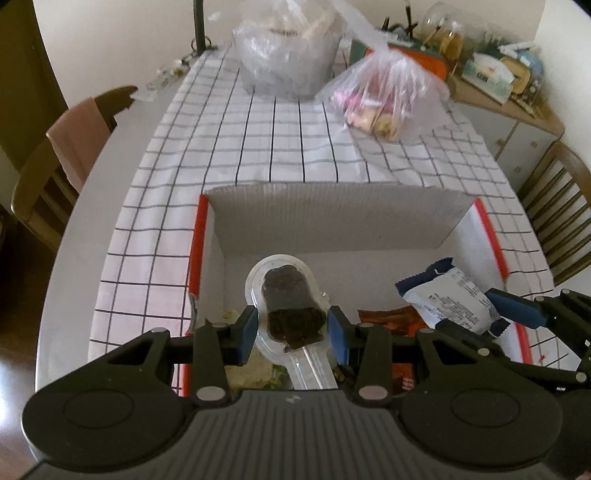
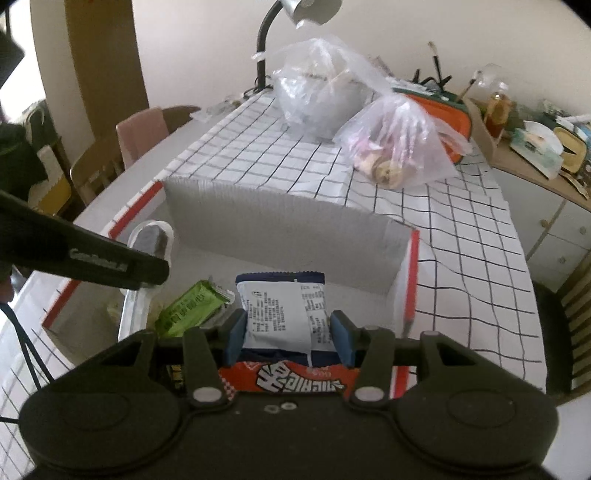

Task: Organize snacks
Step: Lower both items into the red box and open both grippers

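Left gripper (image 1: 291, 325) fingers closed on a clear plastic pack (image 1: 286, 295) with a dark snack inside, held over the near left part of the cardboard box (image 1: 332, 218). Right gripper (image 2: 290, 334) fingers closed on a white and blue snack packet (image 2: 282, 310), held over the near right part of the same box.

Left wrist view only: the right gripper's fingers seen from the side, at the right edge, clamping the packet; a brown wrapper (image 1: 391, 319) in the box below.

Right wrist view only: a green packet (image 2: 192, 308) and a red packet (image 2: 291, 380) lying in the box, a desk lamp (image 2: 295, 14) at the far end, and the left gripper's arm crossing in at left.

Both views: box sits on the checked cloth (image 1: 288, 147) on the worktop, with two clear plastic bags (image 2: 399, 147) well beyond it at the far end.
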`<state>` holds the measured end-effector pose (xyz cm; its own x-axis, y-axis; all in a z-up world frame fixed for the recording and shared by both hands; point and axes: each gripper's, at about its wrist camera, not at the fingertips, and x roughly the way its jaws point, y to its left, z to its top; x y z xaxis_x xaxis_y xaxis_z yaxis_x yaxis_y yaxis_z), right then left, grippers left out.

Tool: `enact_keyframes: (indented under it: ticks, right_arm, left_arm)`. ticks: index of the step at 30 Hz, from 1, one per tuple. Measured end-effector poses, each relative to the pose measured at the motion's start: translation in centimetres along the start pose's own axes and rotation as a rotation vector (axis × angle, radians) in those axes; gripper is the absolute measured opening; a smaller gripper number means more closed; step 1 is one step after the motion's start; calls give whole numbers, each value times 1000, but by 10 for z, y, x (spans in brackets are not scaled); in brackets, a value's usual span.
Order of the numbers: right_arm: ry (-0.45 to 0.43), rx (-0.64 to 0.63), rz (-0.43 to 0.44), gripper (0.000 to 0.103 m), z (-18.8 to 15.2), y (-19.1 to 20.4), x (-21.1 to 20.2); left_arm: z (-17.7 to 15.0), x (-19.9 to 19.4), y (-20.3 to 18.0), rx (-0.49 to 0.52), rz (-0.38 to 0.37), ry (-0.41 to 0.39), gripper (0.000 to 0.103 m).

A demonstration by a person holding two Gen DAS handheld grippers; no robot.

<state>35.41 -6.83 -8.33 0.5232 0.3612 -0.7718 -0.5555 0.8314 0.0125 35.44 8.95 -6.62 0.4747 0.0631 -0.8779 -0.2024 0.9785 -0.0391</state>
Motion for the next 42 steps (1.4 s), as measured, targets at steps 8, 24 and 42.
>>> enact_keyframes:
  ticks: [8, 24, 42]
  right_arm:
    - [17, -66, -1, 48, -1, 10, 13]
    - [14, -56, 0, 60, -3, 10, 7]
    - [-82, -27, 21, 79, -14, 20, -62]
  left_arm:
    - [-1, 31, -2, 6, 22, 78, 40]
    - [-8, 46, -8, 11, 12, 143, 45]
    - [-33, -25, 5, -40, -15, -4, 59]
